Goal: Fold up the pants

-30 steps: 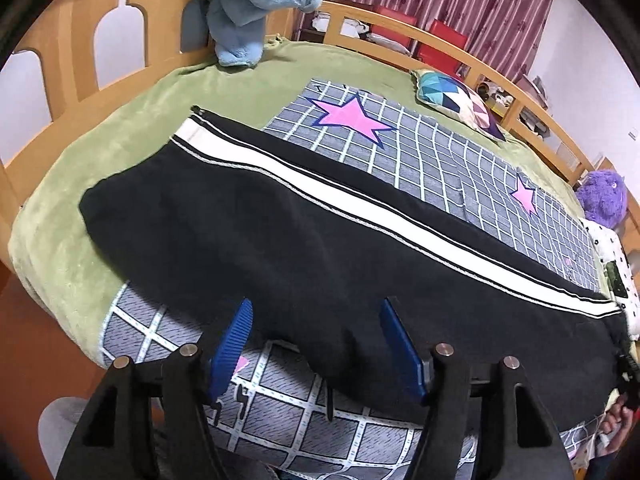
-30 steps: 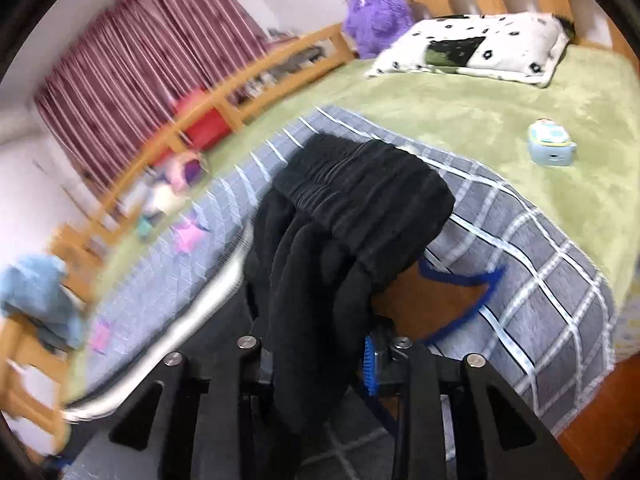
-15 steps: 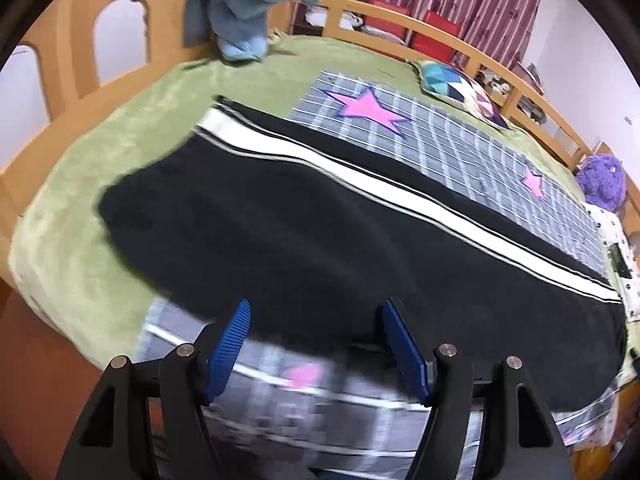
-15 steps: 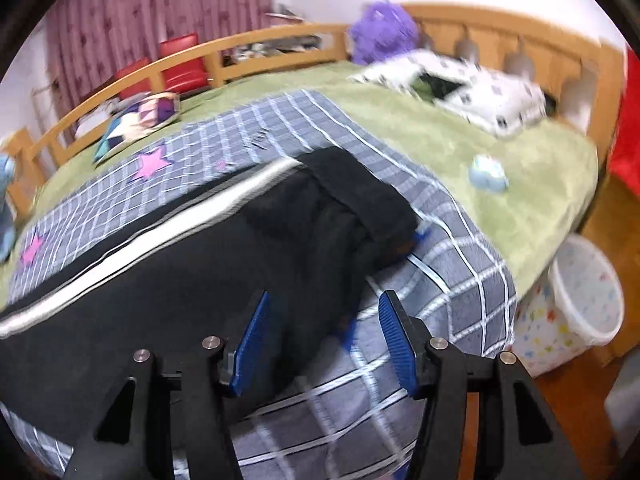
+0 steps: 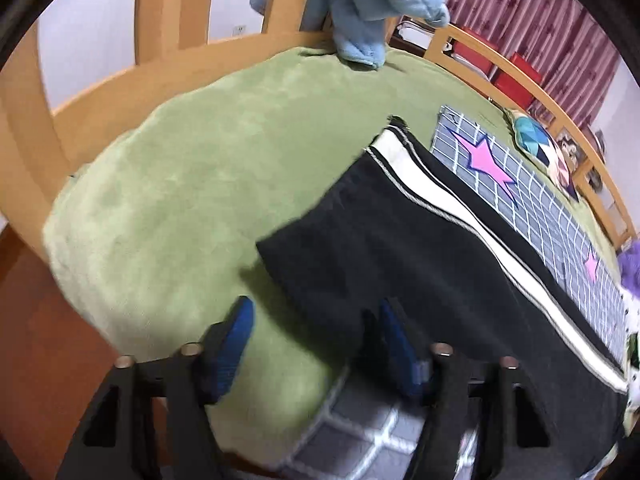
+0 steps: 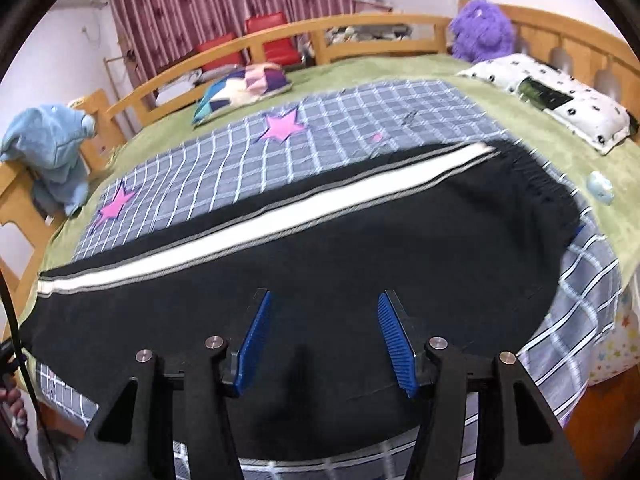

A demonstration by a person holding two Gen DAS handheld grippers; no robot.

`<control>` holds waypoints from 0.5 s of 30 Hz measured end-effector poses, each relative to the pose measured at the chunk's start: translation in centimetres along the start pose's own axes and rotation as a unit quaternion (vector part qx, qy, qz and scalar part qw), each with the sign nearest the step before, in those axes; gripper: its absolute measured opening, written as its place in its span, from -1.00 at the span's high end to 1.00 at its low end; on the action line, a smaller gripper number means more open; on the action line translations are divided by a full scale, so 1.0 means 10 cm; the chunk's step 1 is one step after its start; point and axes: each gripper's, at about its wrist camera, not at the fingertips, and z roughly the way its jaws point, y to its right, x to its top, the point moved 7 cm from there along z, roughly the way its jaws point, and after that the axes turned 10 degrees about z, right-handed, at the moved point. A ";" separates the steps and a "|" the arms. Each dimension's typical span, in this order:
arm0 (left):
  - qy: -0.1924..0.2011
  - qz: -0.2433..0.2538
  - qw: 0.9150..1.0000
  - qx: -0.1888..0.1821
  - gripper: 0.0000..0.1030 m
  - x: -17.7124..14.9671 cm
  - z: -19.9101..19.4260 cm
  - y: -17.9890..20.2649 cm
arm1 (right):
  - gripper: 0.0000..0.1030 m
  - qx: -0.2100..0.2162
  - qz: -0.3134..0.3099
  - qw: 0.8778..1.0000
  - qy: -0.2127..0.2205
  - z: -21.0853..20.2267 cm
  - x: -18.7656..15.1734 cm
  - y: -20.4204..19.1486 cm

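Black pants with a white side stripe lie flat, folded lengthwise, across the bed. In the left wrist view the pants show their leg-hem end near the bed's foot. My left gripper is open and empty, over the green blanket by the hem corner. My right gripper is open and empty, above the middle of the pants near their front edge. The waistband lies at the right end.
A grey checked blanket with pink stars lies under the pants on a green bedspread. A blue plush, a patterned cushion, a purple plush, a white pillow and wooden rails border the bed.
My right gripper let go of the bunched waistband and drew back; the pants now lie spread flat. My left gripper swung left toward the hem end, staying open.
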 end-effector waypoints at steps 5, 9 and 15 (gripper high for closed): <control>0.007 0.013 1.000 -0.022 0.82 0.23 0.03 -0.04 | -0.07 -0.006 -0.004 1.000 -0.013 0.09 -0.14 -0.12; 0.002 -0.017 0.998 -0.064 0.82 0.33 -0.03 -0.19 | -0.07 -0.010 -0.004 1.000 -0.012 0.08 -0.18 -0.16; -0.022 0.046 0.998 0.039 0.16 0.22 0.08 -0.15 | -0.07 -0.010 -0.003 0.999 -0.030 0.15 -0.25 -0.18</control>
